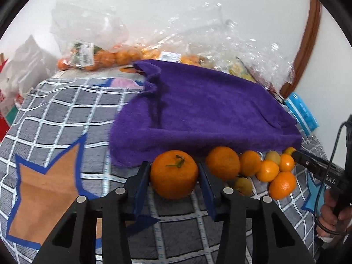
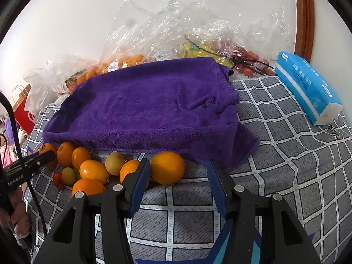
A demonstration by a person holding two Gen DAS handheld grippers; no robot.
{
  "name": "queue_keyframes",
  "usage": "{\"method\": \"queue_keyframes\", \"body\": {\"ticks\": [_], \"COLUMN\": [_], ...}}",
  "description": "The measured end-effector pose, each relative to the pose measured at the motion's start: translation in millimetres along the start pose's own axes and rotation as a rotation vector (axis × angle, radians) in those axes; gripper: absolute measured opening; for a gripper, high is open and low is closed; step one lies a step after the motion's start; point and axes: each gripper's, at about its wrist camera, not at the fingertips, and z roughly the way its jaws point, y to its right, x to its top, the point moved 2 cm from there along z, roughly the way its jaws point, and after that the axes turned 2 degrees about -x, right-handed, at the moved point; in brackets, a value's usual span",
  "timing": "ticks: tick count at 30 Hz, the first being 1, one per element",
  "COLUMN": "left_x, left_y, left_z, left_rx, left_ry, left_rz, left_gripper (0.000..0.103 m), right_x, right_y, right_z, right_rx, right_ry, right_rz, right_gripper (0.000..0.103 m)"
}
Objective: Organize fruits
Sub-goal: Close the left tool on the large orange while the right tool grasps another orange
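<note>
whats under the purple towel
The purple towel drapes over something boxy and hides it completely. Only the plaid cloth shows around it, with oranges along its front edge.

The purple towel (image 2: 145, 107) drapes over something box-shaped, and what lies beneath cannot be told. Its front hem hides the backs of the oranges (image 2: 66, 153) lined along it. In the right wrist view the left finger of the right gripper (image 2: 177, 176) covers part of one orange (image 2: 129, 169), and the tip of the left gripper (image 2: 41, 157) hides most of another at the far left. A small red fruit (image 2: 58, 179) is half hidden and too small to name. The crinkled plastic bags (image 2: 176, 26) blur their contents: orange, yellow and red shapes only. The print on the blue tissue pack (image 2: 308, 83) is unreadable. In the left wrist view the tissue pack (image 1: 302, 114) is partly hidden and the holding hand (image 1: 332, 215) is cut by the edge
</note>
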Motion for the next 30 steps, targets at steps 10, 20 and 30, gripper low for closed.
{"method": "queue_keyframes", "body": {"ticks": [10, 20, 30], "left_x": [0.6, 0.1, 0.3], "left_y": [-14.8, -13.0, -9.6], "left_z": [0.7, 2.8, 6.2], "left_rx": [0.005, 0.003, 0.013], "left_ry": [-0.014, -0.028, -0.032], "left_rz": [-0.062, -0.058, -0.054], "left_gripper": [0.042, 0.043, 0.048], "right_x": [-2.1, -1.7, 2.2], "right_y": [-2.0, -4.5, -9.7], "right_z": [-1.0, 5.6, 22.7], "right_rx": [0.003, -0.013, -0.046], "right_ry": [-0.022, -0.044, -0.054], "right_rz": [-0.025, -0.047, -0.049], "right_gripper": [0.053, 0.053, 0.040]}}
